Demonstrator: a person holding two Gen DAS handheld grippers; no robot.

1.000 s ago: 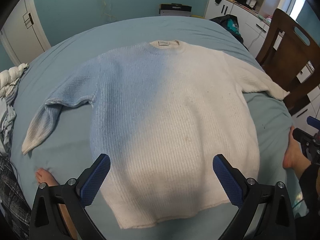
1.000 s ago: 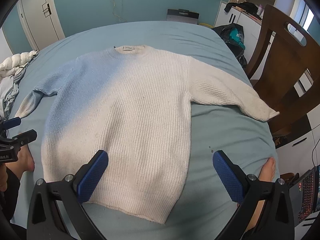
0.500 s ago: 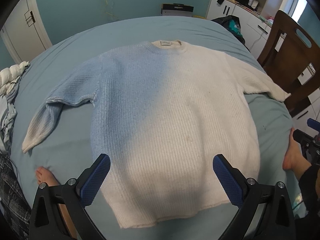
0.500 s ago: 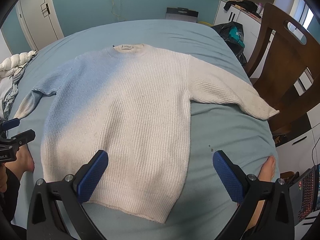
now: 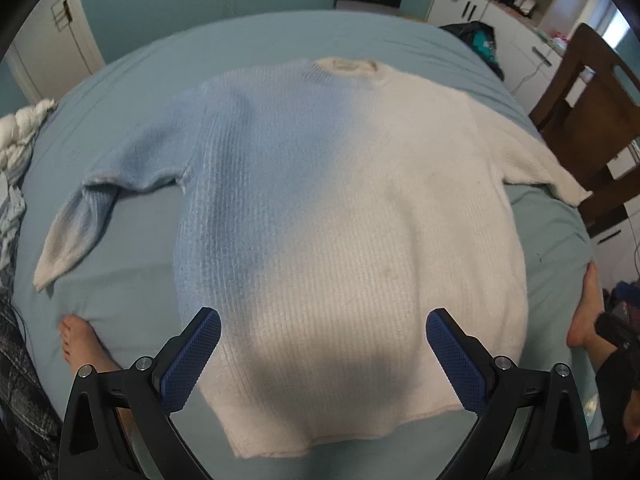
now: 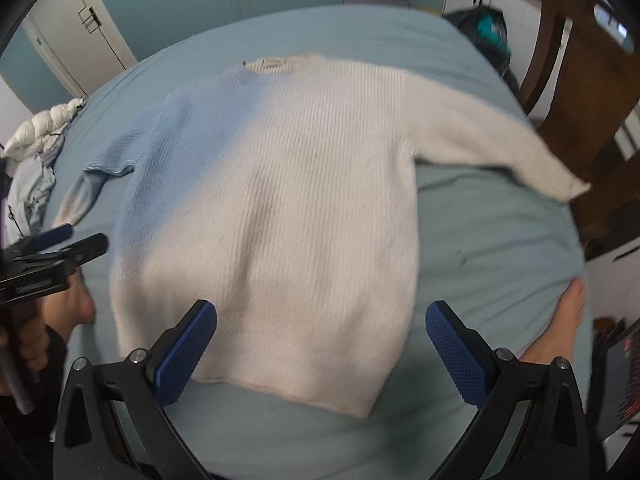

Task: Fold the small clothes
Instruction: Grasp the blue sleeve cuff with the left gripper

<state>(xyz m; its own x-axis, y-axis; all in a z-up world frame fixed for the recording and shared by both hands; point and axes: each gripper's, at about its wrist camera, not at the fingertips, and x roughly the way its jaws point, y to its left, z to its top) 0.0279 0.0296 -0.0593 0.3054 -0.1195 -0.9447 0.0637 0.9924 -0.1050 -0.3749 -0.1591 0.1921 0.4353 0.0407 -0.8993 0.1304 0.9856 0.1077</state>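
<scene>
A knit sweater [image 5: 340,208], blue on its left and white on its right, lies flat and face up on the blue bed, sleeves spread, collar at the far side. It also shows in the right wrist view [image 6: 280,208]. My left gripper [image 5: 320,356] is open and empty above the sweater's hem. My right gripper [image 6: 320,348] is open and empty above the hem's right corner. The left gripper shows at the left edge of the right wrist view [image 6: 52,248].
The blue bed sheet [image 5: 132,248] lies under the sweater. A wooden chair [image 5: 592,120] stands at the bed's right side. A pile of white and striped clothes [image 5: 16,148] lies at the left edge. Bare feet [image 5: 80,344] rest on the bed's near corners.
Both grippers have moved forward and lower toward the sweater, which looks larger and blurred. The right gripper has tilted. Both jaws stay open.
</scene>
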